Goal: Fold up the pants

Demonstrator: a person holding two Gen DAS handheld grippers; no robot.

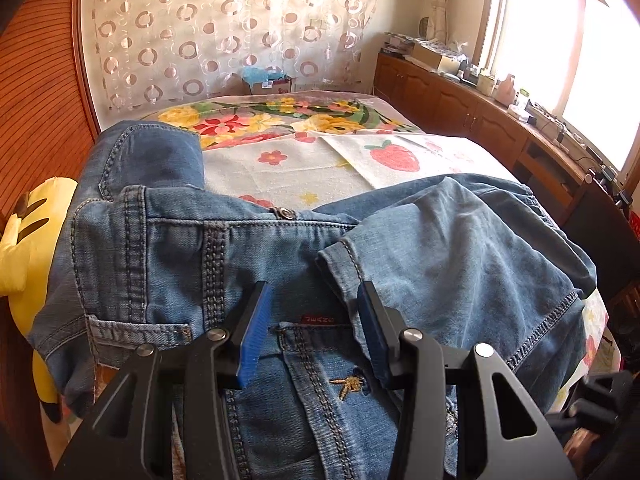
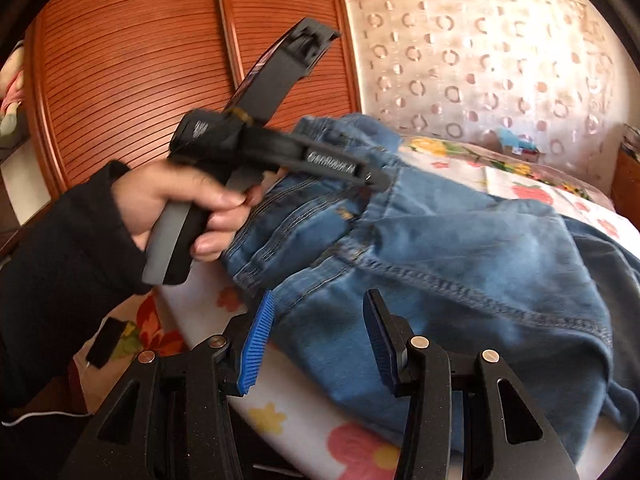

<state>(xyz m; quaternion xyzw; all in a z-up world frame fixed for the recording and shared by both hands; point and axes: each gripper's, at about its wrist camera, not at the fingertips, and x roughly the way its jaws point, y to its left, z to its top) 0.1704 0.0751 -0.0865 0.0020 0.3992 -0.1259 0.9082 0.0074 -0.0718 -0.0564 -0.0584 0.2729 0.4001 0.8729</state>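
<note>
My left tool point(image 1: 310, 320) and right tool point(image 2: 316, 334) both gape empty over the rumpled blue denim pants point(image 1: 248, 264) on the floral bedspread point(image 1: 320, 160), so I risk pinching one layer and dragging the fold askew.

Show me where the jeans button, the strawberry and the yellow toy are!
jeans button point(image 1: 286, 213), left wrist view, on the metal snap at the waistband.
strawberry point(image 1: 395, 158), left wrist view, on the red fruit printed on the bedcover.
yellow toy point(image 1: 24, 248), left wrist view, on its plush body.
</note>
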